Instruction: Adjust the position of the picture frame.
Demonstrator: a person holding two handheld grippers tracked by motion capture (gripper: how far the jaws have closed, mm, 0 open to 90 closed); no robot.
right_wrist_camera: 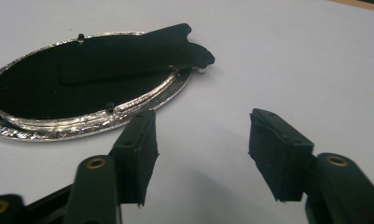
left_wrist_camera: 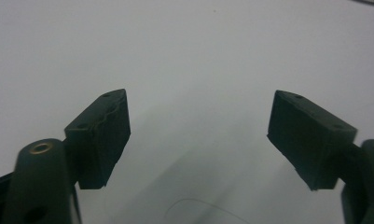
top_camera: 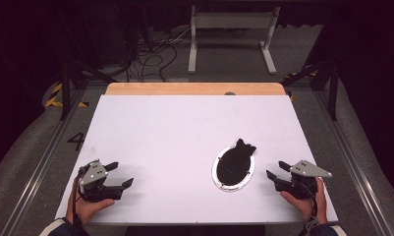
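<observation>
Covering a wooden table [top_camera: 194,89], white sheet [top_camera: 184,137], dark room, cables [top_camera: 153,54]

White table top [top_camera: 184,137], wooden far edge [top_camera: 194,89], floor cables [top_camera: 155,54].

black left gripper [top_camera: 120,174] and right gripper [top_camera: 276,170], grey three-cornered top plates, brass-ringed screw holes

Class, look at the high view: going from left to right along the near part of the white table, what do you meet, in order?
Left gripper held in the person's left hand → oval silver-rimmed frame with a black backing → right gripper held in the right hand.
</observation>
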